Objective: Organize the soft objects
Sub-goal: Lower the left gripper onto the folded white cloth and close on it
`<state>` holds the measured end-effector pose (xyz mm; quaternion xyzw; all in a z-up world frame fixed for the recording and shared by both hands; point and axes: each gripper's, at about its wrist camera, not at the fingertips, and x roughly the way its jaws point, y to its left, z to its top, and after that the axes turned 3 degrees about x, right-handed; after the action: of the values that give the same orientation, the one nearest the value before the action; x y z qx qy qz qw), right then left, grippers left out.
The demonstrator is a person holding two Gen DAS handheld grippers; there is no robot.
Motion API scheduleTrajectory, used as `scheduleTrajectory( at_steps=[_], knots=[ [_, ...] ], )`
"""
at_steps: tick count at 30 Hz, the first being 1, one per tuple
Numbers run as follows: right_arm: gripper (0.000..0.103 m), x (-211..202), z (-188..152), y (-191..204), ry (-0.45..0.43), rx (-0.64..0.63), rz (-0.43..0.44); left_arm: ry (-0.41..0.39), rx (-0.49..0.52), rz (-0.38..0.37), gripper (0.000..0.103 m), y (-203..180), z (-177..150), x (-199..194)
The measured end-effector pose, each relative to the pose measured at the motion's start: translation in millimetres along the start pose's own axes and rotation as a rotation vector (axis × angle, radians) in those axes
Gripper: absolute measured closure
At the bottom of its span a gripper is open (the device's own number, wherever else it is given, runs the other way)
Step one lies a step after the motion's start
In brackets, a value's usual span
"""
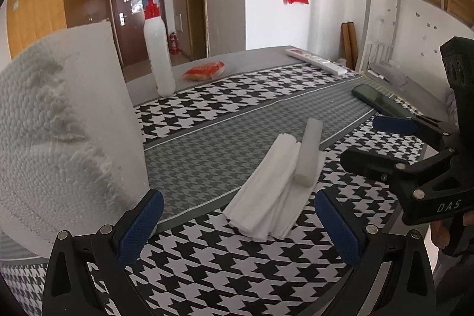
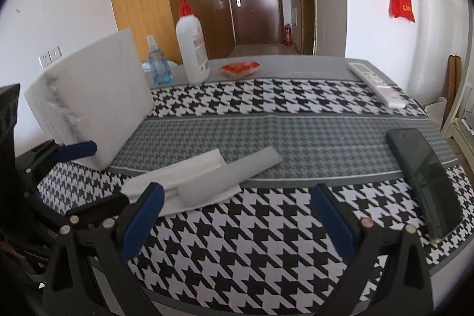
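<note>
A folded white cloth (image 1: 266,200) lies on the houndstooth tablecloth (image 1: 207,265), with a white foam roll (image 1: 308,153) resting across it. Both also show in the right wrist view, the cloth (image 2: 166,176) and the roll (image 2: 231,173). A large white foam block (image 1: 68,123) stands upright at the left, also seen in the right wrist view (image 2: 94,96). My left gripper (image 1: 238,227) is open and empty, just in front of the cloth. My right gripper (image 2: 237,221) is open and empty, near the cloth and roll; it also shows in the left wrist view (image 1: 376,141).
A white pump bottle (image 2: 192,49), a blue spray bottle (image 2: 158,67) and a red packet (image 2: 240,68) stand at the far side. A white remote (image 2: 376,85) and a dark phone (image 2: 426,179) lie at the right. The table's edge runs close to the phone.
</note>
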<state>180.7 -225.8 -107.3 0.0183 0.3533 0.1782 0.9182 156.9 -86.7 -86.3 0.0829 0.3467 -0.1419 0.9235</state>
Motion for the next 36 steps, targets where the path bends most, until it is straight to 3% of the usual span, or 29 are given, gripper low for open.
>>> scheduleTrajectory(
  at_steps=[16,31,36],
  knots=[
    [0.002,21,0,10,0.067,-0.06,0.018,0.022,0.003,0.004,0.001,6,-1,6],
    [0.002,32,7,-4,0.108,-0.043,-0.061,0.039,0.038,-0.024,0.001,0,5,13],
    [0.002,34,8,7,0.115,-0.107,-0.02,0.04,0.059,-0.059,0.001,-4,5,12]
  ],
)
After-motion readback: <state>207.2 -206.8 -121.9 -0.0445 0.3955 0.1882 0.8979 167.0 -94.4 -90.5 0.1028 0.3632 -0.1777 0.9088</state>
